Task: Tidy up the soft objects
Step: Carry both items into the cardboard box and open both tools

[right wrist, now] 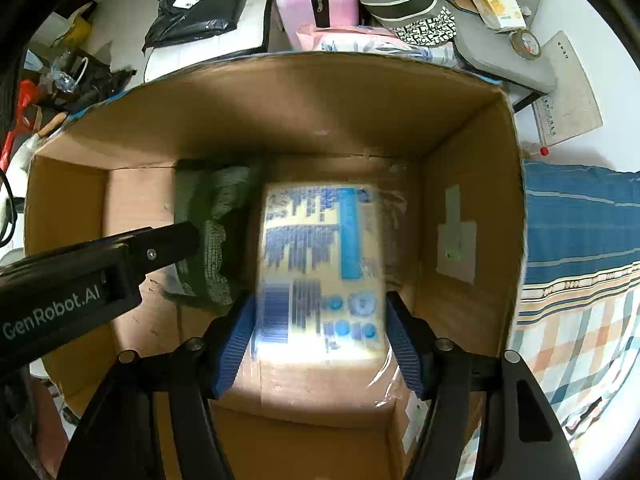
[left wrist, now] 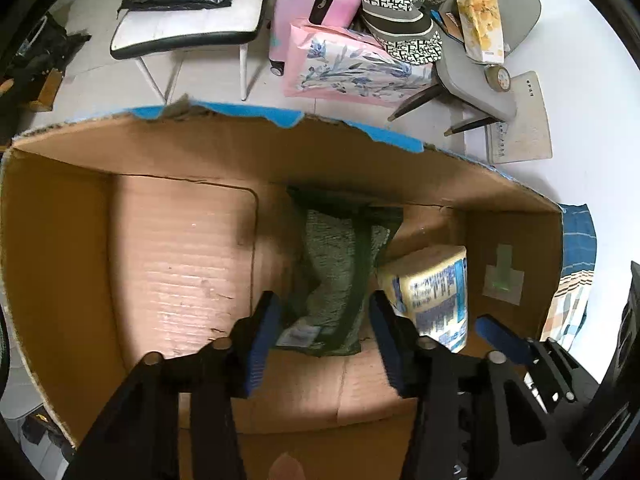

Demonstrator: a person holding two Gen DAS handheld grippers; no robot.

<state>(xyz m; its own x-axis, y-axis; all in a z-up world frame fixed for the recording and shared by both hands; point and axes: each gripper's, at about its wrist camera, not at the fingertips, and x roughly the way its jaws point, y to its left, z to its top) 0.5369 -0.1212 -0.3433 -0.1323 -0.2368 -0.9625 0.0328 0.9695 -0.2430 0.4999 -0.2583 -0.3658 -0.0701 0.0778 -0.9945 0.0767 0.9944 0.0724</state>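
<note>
**Both grippers reach down into the cardboard box**

The left gripper (left wrist: 320, 320) points down into the cardboard box (left wrist: 280, 152), its blue pads spread either side of the near end of a green cloth bundle (left wrist: 340, 264). The pads look close to the cloth's edges, but whether they press it cannot be told, so it reads as released. The right gripper (right wrist: 320, 332) also angles down into the box (right wrist: 280, 92), pads set at both sides of a plastic-wrapped tissue pack (right wrist: 320, 264); the pack is blurred, and the pads seem to touch its sides, grasping it.

The bundle lies on the box floor against the far wall, mid-box; the pack sits just beside it, toward the right wall.

The right wrist view shows the left gripper's black body (right wrist: 100, 268), lettered GenRobot.AI, crossing over the green bundle (right wrist: 216, 236), and a blue-and-checked fabric (right wrist: 580, 260) outside the right wall. The left wrist view shows the torn blue-taped rim, the tissue pack (left wrist: 432, 296) standing tilted, and a pink suitcase (left wrist: 312, 4) beyond.
</note>
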